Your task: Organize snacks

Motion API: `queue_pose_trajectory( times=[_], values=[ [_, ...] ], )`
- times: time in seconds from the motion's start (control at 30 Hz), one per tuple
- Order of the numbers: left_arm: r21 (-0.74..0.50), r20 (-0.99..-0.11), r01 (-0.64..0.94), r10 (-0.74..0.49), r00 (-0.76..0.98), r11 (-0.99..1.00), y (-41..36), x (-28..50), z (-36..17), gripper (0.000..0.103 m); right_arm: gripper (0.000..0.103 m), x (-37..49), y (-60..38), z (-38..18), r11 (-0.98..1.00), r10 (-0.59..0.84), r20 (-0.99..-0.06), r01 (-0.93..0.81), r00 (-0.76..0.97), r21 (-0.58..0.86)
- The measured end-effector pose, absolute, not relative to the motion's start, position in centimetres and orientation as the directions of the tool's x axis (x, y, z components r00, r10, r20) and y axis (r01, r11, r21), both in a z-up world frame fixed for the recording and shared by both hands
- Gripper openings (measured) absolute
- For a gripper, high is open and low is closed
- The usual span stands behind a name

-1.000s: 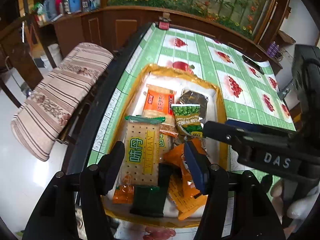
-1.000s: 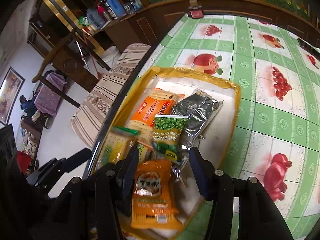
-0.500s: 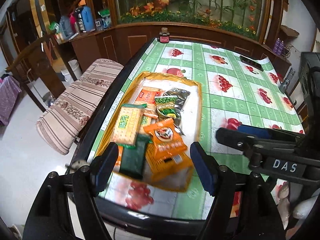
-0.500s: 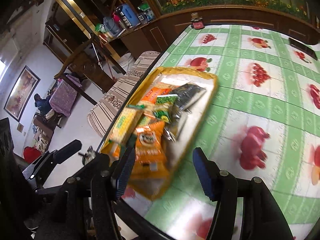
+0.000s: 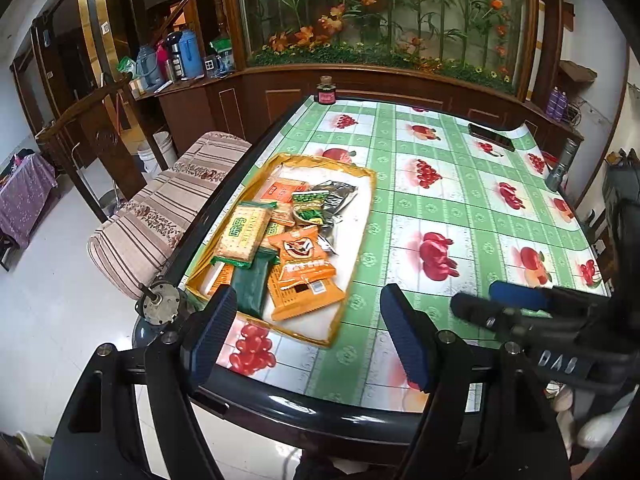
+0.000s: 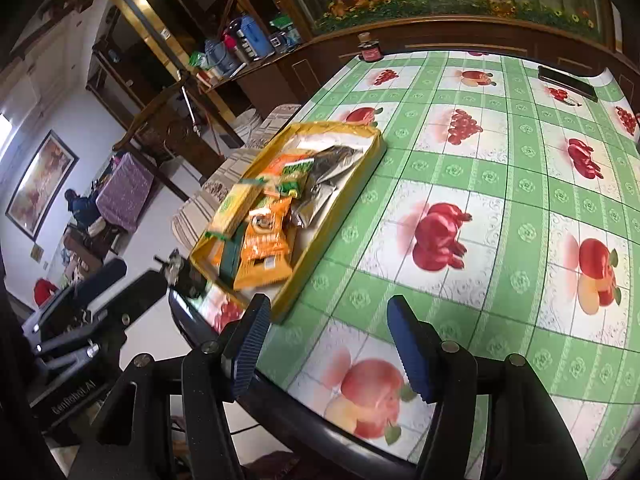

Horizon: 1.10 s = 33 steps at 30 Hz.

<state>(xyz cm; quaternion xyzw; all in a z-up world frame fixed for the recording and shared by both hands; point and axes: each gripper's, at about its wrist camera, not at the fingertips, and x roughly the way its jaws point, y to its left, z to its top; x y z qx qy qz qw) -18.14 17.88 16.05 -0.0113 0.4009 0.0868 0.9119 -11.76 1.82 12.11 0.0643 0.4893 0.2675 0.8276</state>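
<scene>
A yellow-rimmed tray (image 5: 362,216) (image 6: 344,196) lies near the table's left front edge and holds several snack packets. Among them are a cracker pack (image 5: 242,234), an orange packet (image 5: 306,268) (image 6: 262,246), a green pea packet (image 5: 310,204) and a silver packet (image 5: 334,196) (image 6: 332,164). My left gripper (image 5: 308,332) is open and empty, held back above the table's front edge, short of the tray. My right gripper (image 6: 328,344) is open and empty, over the front edge to the right of the tray.
The table (image 5: 460,208) has a green fruit-print cloth. A dark jar (image 5: 326,94) stands at its far edge, a phone (image 5: 491,142) at the far right, a metal flashlight (image 5: 558,172) at the right edge. A striped cushioned bench (image 5: 168,208) stands left of the table.
Both grippers have pulled back and up from the tray, which now looks smaller and farther. The orange packet that was between the right fingers now lies in the tray.
</scene>
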Motion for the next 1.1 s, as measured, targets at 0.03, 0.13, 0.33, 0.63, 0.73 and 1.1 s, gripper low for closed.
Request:
queue_pose_trajectory(
  times=[0.03, 0.13, 0.33, 0.63, 0.73, 1.1],
  values=[
    [0.051, -0.730, -0.168, 0.151, 0.666, 0.985, 17.6, -18.4, 16.2, 0.074, 0.063, -12.2, 1.8, 12.1, 0.847, 0.505, -0.778, -0.386, 0.375, 0.364],
    [0.051, -0.725, -0.171, 0.154, 0.671, 0.984, 17.3, -19.1, 16.4, 0.074, 0.063, -13.2, 1.8, 12.0, 0.843, 0.504, -0.782, -0.405, 0.367, 0.353],
    [0.051, -0.717, -0.190, 0.168, 0.676, 0.980, 17.1, -20.5, 16.6, 0.074, 0.063, -15.0, 2.3, 11.9, 0.831, 0.509, -0.783, -0.441, 0.357, 0.339],
    [0.057, -0.677, -0.230, 0.207, 0.706, 0.971, 17.4, -22.9, 17.6, 0.074, 0.063, -17.2, 3.7, 11.9, 0.807, 0.518, -0.785, -0.499, 0.339, 0.317],
    [0.070, -0.654, -0.243, 0.228, 0.721, 0.967, 17.5, -23.6, 18.2, 0.074, 0.063, -17.7, 4.2, 12.2, 0.797, 0.524, -0.780, -0.520, 0.343, 0.308],
    [0.094, -0.558, -0.310, 0.308, 0.771, 0.946, 18.3, -25.9, 20.0, 0.074, 0.066, -18.8, 5.9, 13.1, 0.771, 0.546, -0.759, -0.568, 0.355, 0.289]
  ],
)
